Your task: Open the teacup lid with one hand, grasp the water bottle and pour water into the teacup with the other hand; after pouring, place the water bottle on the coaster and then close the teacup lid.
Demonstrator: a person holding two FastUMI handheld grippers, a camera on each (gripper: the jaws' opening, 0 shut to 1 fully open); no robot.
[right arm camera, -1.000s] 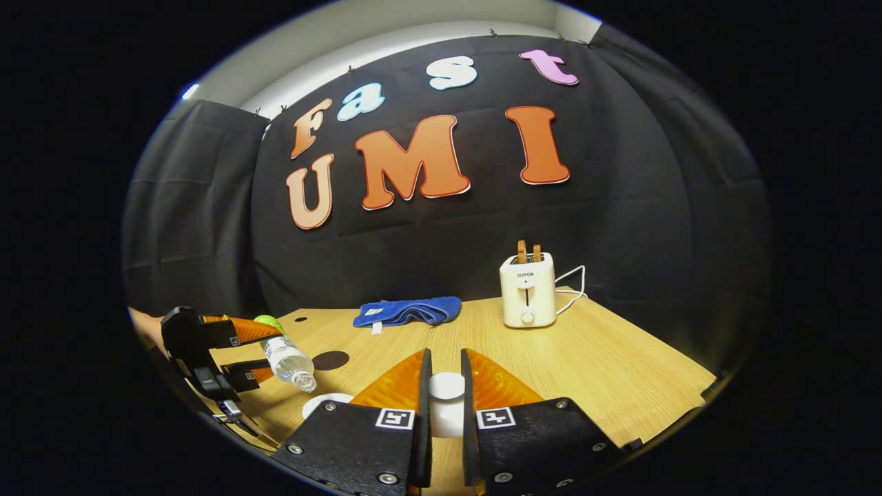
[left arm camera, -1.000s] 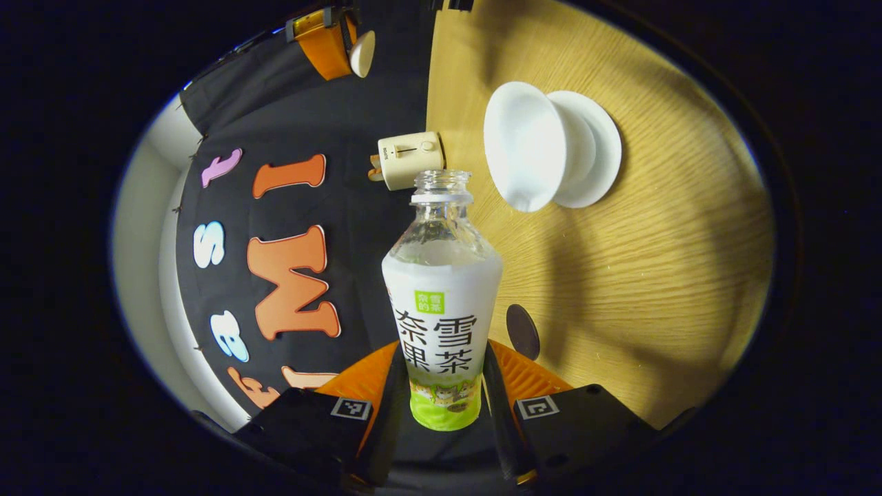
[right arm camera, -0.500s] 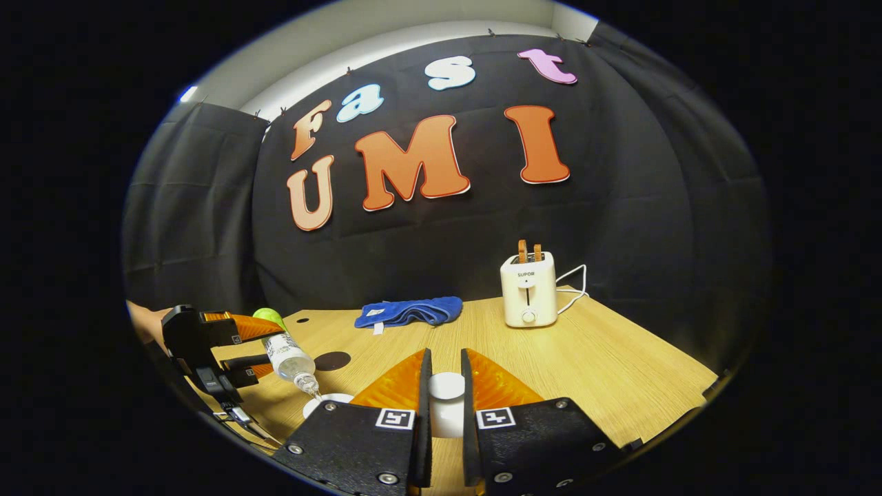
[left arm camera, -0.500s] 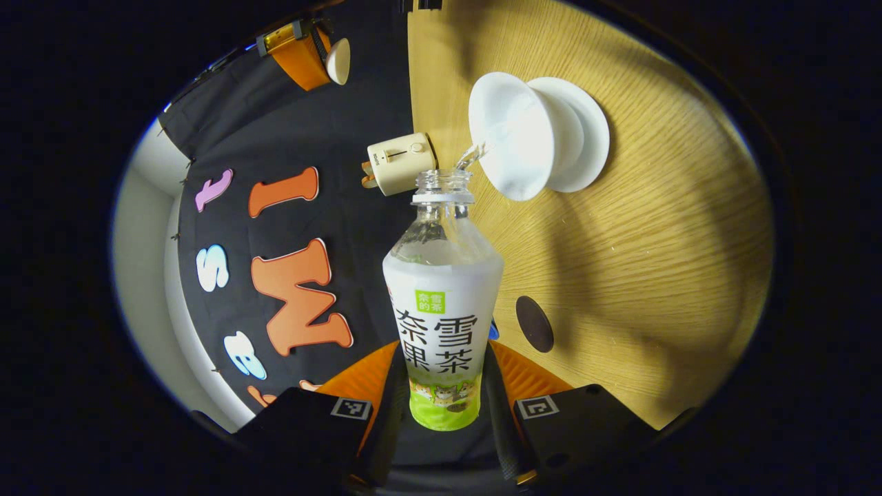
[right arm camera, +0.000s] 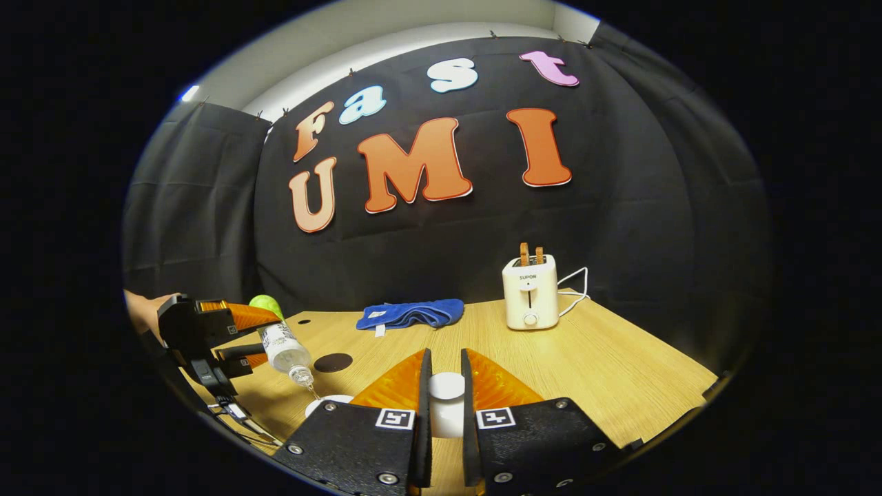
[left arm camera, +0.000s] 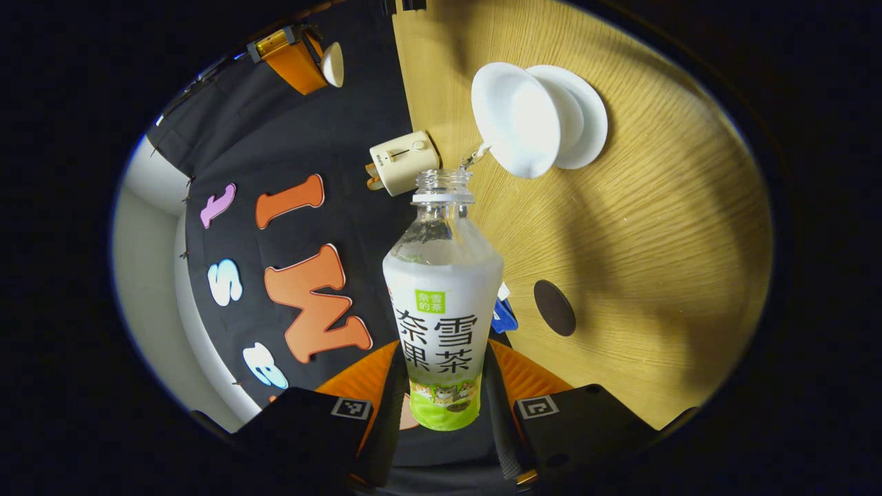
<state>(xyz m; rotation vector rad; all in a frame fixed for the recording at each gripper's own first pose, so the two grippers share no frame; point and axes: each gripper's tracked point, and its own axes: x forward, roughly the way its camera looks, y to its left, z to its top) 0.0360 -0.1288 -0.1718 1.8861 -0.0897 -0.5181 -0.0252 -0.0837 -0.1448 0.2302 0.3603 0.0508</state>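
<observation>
1. Water bottle (left arm camera: 442, 303) sits clamped between the two fingers of the left gripper (left arm camera: 441, 386), which press on its labelled body low down. From the grip, the bottle's long axis runs straight forward to the open neck.

2. In the right gripper view the same left gripper (right arm camera: 227, 337) shows at the left with a person's hand (right arm camera: 141, 313) behind it. The bottle there slants neck-down toward the table (right arm camera: 586, 358), so it is tipped for pouring.

3. Just beyond the neck lies the white teacup (left arm camera: 513, 117) on its saucer (left arm camera: 586, 114), mouth uncovered. A thin thread of water (left arm camera: 475, 157) leaves the bottle mouth toward the cup's near rim. Whether all of it lands inside I cannot say for sure, as the stream meets the cup close to its edge.

4. The right gripper (right arm camera: 442, 393) is closed on the teacup lid (right arm camera: 446, 403) and holds it lifted off the cup. In the left gripper view the lid is a small white shape at the top.

5. The dark round coaster (left arm camera: 555, 308) lies on the wood on the opposite side of the bottle's body from the booth wall, well apart from the cup and nearer the left gripper than the right. In my judgement the next move turns on this: the bottle must be righted, then carried back and sideways to that disc.

6. A toaster (right arm camera: 529, 293) and a blue cloth (right arm camera: 410, 313) stand farther back.
</observation>
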